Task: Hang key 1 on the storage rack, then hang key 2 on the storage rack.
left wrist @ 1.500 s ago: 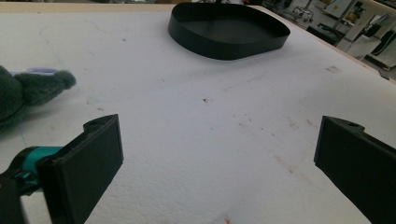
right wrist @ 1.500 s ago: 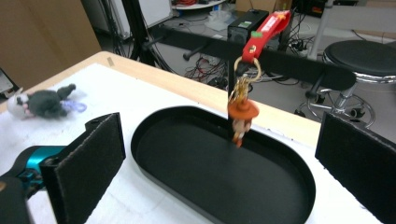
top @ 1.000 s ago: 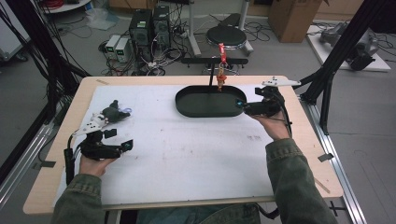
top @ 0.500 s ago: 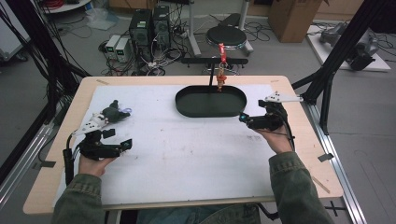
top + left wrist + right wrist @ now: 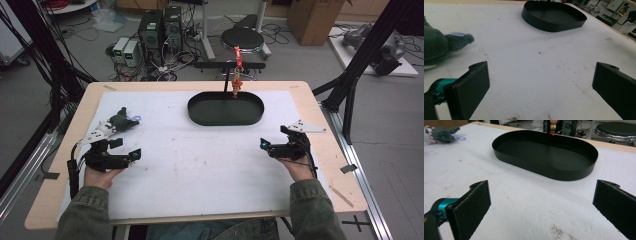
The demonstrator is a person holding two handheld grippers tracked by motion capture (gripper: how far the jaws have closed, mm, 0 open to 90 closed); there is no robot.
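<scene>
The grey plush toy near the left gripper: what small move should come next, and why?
Probably the left gripper should swing toward the grey plush toy and bring its jaws around it. The jaws stand wide open with nothing between them, and the toy lies loose on the white table cover, just beyond that gripper. The black tray is empty, and the right gripper, also open, is farther off.

Grey floor (image 5: 395,145), black stool (image 5: 245,37), computer towers (image 5: 160,25), tangled cables (image 5: 180,60), cardboard box (image 5: 310,14)
</scene>
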